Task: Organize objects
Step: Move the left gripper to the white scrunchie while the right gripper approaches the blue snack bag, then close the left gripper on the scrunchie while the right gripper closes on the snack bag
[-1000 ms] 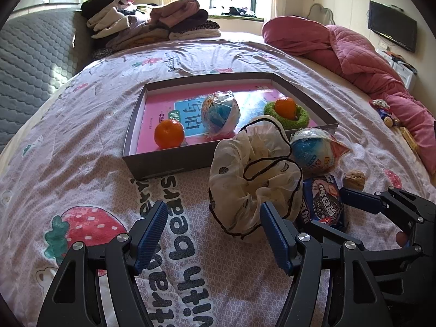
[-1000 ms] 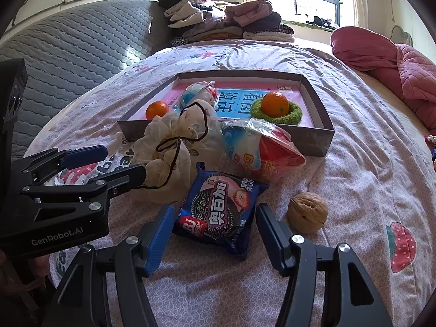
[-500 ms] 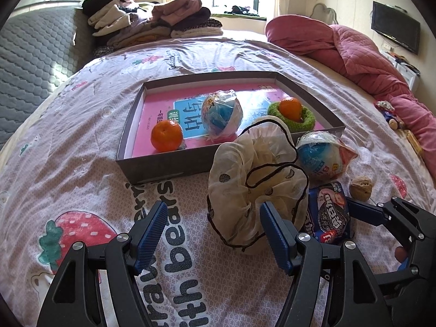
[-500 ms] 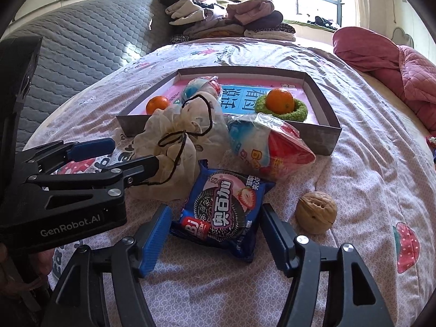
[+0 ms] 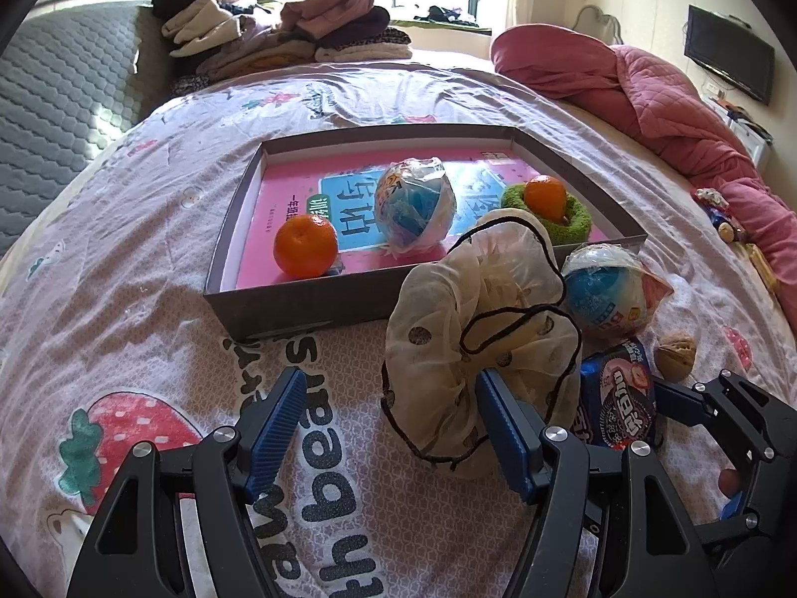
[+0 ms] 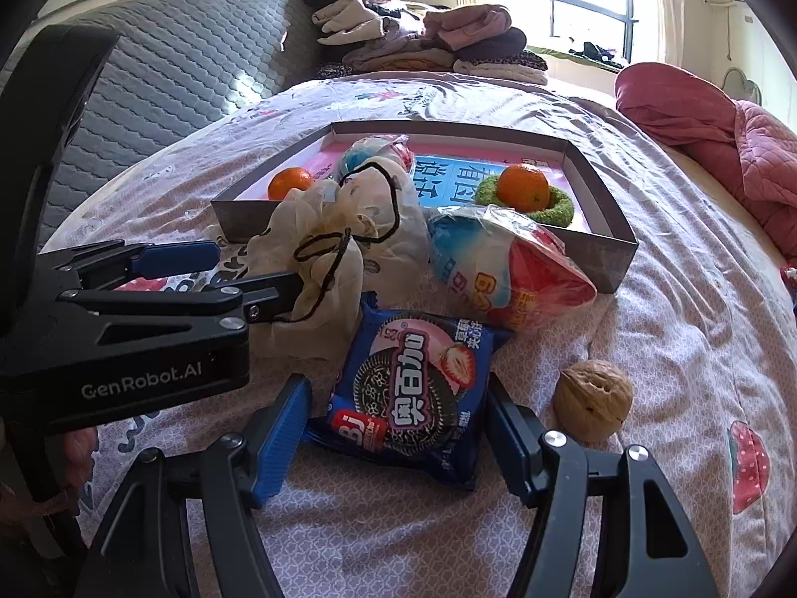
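My right tongs stand wide around the cookie packet on the bed, ready to grip; my left tongs wait apart beside the pouch, near the box.

Folded clothes lay piled at the bed's far edge; a television hung on the wall.

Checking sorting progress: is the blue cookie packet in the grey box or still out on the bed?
Out. The cookie packet lies flat on the bedsheet, in front of the grey box, between the open right gripper's fingers.
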Demonstrator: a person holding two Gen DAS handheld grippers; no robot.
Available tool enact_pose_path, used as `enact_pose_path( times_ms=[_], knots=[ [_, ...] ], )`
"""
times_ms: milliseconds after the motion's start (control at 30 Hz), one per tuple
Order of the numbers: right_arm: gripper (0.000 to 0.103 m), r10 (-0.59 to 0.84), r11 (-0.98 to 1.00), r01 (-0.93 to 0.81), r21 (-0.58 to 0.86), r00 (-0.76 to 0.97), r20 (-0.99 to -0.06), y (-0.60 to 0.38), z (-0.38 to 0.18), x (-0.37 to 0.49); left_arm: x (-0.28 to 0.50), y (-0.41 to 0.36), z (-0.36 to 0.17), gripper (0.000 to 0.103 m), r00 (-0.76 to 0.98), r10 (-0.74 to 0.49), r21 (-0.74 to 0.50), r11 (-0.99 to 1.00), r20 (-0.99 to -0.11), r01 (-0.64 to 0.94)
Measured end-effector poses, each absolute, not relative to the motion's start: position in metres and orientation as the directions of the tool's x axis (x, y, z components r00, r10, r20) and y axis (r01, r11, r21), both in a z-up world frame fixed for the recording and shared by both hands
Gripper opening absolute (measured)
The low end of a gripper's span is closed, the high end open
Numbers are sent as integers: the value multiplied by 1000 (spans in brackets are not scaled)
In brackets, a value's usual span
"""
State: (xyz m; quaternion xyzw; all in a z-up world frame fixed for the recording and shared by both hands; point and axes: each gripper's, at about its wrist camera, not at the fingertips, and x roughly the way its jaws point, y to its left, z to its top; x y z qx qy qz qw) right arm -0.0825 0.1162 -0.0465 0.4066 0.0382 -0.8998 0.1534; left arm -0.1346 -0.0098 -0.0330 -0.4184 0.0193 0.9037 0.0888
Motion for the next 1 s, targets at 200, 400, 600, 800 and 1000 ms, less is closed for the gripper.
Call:
enact_pose_path(
  times_ms=[200,400,600,800,1000],
  knots=[
    [67,-261,-946,318,68,-618,-741,119,-46,-82,-142,-11,-36,72,-630,148,-51,-984,-763,-169],
    [61,-273,-941,329,73,-618,-737,120,-44,-80,-150,-12,-42,72,-620,146,-58,-985,-771,-161],
    [56,-289,-938,336,88,-613,-735,121,-42,-79,-158,-13,-46,72,-612,160,-83,-985,-775,-153],
    [55,-302,-934,342,102,-606,-736,122,-42,-79,-165,-12,-48,72,-610,170,-100,-984,-774,-147],
    [55,-314,-932,343,118,-601,-735,124,-43,-79,-167,-9,-50,58,-614,174,-99,-983,-770,-154]
  ],
)
